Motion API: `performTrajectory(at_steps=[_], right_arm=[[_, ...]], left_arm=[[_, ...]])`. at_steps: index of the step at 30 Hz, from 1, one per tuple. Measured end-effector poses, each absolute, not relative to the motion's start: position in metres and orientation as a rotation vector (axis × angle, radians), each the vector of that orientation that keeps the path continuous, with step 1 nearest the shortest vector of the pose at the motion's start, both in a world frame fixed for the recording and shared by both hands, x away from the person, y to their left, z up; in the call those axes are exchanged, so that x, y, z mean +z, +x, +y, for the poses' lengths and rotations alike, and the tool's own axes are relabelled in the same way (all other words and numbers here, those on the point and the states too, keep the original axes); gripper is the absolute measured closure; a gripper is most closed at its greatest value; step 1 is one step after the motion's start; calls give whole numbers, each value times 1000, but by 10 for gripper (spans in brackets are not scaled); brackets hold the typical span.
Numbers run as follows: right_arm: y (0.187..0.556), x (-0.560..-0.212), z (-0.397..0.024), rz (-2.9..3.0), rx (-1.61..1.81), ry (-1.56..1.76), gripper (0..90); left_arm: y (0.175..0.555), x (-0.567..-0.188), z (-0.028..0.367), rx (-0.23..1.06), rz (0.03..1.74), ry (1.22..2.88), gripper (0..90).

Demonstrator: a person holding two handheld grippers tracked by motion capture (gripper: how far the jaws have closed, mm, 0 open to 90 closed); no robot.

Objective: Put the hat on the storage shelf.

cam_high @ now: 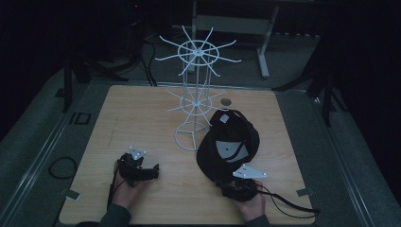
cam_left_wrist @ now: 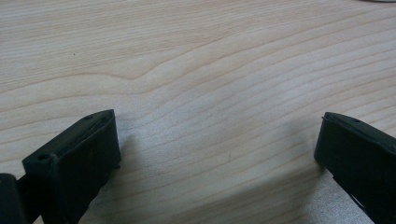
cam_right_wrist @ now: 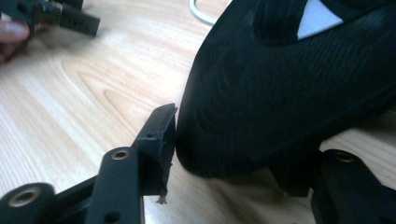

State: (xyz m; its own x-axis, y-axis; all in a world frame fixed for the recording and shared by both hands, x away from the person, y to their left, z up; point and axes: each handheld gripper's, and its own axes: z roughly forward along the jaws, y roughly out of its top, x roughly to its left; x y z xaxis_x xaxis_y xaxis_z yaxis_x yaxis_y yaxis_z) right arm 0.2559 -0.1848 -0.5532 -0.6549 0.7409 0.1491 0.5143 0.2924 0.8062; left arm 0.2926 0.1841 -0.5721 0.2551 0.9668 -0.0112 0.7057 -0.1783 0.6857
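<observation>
Two grippers low on wooden table (cam_high: pixel 142 123). Black baseball cap (cam_high: pixel 229 144) lying just right of white wire rack (cam_high: pixel 194 101), brim toward person, touching rack base or nearly so. Right gripper (cam_right_wrist: pixel 233 163) at cap's near edge, brim between jaws, left pad against brim rim, other jaw half hidden under brim; firm clamp not certain. Left gripper (cam_left_wrist: pixel 217 154) well left of cap, in front of rack, jaws wide apart over bare wood, holding nothing.

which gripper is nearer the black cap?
Right. The right gripper has its jaws either side of the black cap brim; the left gripper sits apart from it on the bare table, jaws open.
</observation>
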Motion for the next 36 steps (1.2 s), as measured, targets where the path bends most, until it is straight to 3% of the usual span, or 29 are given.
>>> performTrajectory(at_steps=[8,13,20,25,36], right_arm=[[256,-550,-193,2240,1342,1205,647],[258,-548,-202,2229,1376,1237,671],[261,-544,-218,2148,1373,1302,645],[263,-545,-229,2100,1392,1386,541],[263,-556,-218,2164,1378,1468,481]], left_arm=[[293,-572,184,588,1513,1956,1],[293,-572,184,588,1513,1956,1],[293,-572,184,588,1513,1956,1],[293,-572,184,588,1513,1956,1],[293,-572,184,588,1513,1956,1]])
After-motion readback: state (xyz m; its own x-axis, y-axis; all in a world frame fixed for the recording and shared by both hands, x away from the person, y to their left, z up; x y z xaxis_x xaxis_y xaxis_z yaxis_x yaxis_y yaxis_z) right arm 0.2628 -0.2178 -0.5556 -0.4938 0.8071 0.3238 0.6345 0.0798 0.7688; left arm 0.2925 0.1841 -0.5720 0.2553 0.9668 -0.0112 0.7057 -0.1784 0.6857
